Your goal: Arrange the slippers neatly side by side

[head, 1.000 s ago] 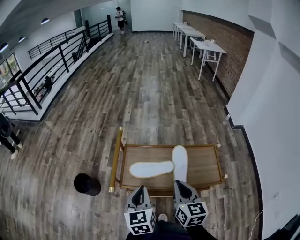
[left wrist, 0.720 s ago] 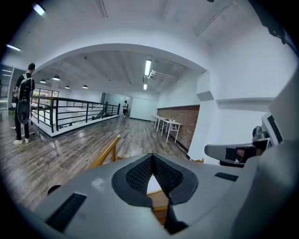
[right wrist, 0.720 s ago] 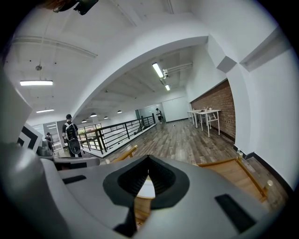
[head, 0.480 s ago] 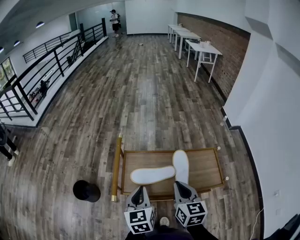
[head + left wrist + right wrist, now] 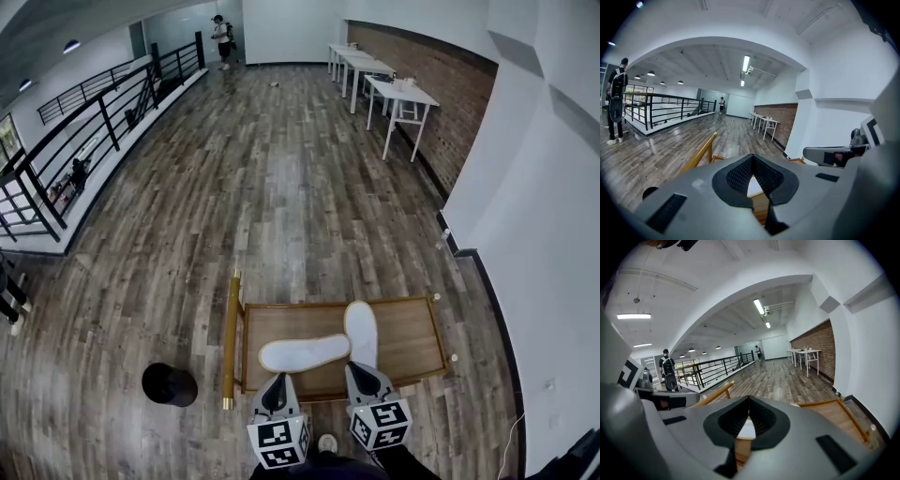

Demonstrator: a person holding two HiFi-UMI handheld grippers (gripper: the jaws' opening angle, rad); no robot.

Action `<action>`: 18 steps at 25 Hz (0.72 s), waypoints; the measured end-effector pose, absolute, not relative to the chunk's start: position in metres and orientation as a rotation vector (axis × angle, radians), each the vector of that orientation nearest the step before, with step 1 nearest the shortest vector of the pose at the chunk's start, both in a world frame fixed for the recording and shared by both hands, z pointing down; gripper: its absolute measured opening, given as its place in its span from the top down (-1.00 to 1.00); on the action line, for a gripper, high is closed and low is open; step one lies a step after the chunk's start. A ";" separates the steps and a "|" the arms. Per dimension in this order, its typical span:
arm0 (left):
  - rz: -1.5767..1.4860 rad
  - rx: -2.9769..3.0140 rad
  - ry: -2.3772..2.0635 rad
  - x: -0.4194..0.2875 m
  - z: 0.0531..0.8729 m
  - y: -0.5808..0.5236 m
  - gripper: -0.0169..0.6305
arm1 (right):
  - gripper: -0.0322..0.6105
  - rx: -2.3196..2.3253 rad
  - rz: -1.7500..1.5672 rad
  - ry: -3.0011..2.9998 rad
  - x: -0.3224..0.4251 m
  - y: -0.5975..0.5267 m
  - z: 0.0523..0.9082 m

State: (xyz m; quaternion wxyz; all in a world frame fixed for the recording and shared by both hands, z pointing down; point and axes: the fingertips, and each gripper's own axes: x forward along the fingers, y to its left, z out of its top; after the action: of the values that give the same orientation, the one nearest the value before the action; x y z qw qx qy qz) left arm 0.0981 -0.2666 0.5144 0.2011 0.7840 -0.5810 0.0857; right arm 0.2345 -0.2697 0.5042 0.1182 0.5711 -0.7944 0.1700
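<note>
1. Head view: plank-floored hall. A low wooden table (image 5: 412, 302) carries the crosswise slipper (image 5: 303, 353) and the lengthwise slipper (image 5: 361, 330), nearly touching.
2. Left gripper view: left tool (image 5: 751, 157) closed, empty, at the table's near edge.
3. Right gripper view: right tool (image 5: 749, 399) likewise closed and empty. Risk: nudging with closed jaws could skid a slipper off the table.

White slippers (image 5: 303, 353), brown wooden table (image 5: 412, 333), grey-brown plank floor (image 5: 281, 187).

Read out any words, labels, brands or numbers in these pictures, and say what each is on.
None can be read.
The left gripper and right gripper carry only black-and-white square marker patterns, no letters or numbers.
The left slipper and right slipper look plain white, with no print visible.
</note>
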 end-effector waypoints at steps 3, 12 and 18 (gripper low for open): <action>0.244 2.174 -1.628 0.091 0.518 -0.267 0.94 | 0.90 1.542 0.449 -2.354 0.219 -0.282 0.515; 0.271 2.136 -1.640 0.076 0.525 -0.263 0.94 | 0.73 1.015 0.204 -2.331 0.161 -0.326 0.562; 0.299 2.125 -1.645 0.069 0.534 -0.257 0.94 | 0.65 0.614 0.028 -2.195 0.131 -0.333 0.622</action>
State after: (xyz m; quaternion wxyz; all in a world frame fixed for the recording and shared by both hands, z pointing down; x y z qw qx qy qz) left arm 0.0687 -0.2573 0.5341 0.2174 0.7671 -0.5938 0.1081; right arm 0.1312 -0.3326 0.6218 0.4178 0.2446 -0.8749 0.0111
